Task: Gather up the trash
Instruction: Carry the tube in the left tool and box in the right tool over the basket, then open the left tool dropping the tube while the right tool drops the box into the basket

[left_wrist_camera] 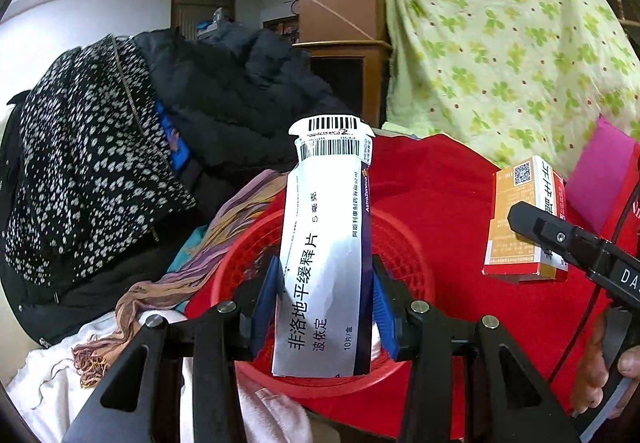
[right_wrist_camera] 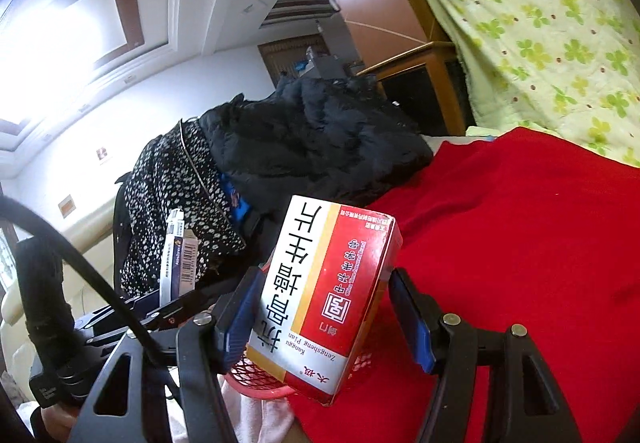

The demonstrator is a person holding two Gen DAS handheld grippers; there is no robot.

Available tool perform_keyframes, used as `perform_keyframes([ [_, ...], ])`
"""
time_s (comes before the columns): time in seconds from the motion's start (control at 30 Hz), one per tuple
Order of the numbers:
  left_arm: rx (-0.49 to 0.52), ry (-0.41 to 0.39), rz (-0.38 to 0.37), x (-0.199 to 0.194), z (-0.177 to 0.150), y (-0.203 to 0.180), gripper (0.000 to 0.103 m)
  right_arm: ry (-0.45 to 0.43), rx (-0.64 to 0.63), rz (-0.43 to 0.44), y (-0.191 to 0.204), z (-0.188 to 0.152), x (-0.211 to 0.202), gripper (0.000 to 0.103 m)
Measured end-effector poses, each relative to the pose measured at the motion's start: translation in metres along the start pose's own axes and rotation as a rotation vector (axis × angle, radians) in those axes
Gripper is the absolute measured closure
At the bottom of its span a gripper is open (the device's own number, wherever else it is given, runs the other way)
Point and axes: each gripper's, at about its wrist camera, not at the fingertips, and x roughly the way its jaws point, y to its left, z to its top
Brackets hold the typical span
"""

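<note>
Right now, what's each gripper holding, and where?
Left gripper: white-and-purple medicine box, lower sides. Right gripper: red-and-white medicine box, lower sides.

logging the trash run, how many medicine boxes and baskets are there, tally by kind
white medicine box: 1, held over the basket in the left tongs
red and yellow medicine box: 1, held in the right tongs
red plastic basket: 1
total: 3
</note>
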Motion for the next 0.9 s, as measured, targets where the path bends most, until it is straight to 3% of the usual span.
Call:
perform_keyframes([
  [0.37, -0.034, 0.069, 0.037, 0.026, -0.018, 0.031, 0.057, 0.058, -0.009, 0.009, 0.02, -0.003, 0.044, 0.035],
  [0.6, -0.05, 0.121, -0.01, 0.046, -0.024, 0.034, 0.056, 0.089, 0.018, 0.002, 0.023, 0.011, 0.088, 0.033],
  [0.63, -0.057, 0.132, -0.022, 0.05, -0.025, 0.034, 0.055, 0.093, 0.025, -0.003, 0.023, 0.013, 0.093, 0.033],
  [0.73, -0.076, 0.144, -0.056, 0.053, -0.027, 0.033, 0.034, 0.129, 0.05, -0.014, 0.02, 0.019, 0.111, 0.029],
  [0.9, -0.063, 0.138, -0.055, 0.049, -0.028, 0.029, 0.032, 0.102, 0.067, -0.008, 0.008, 0.015, 0.098, 0.029],
])
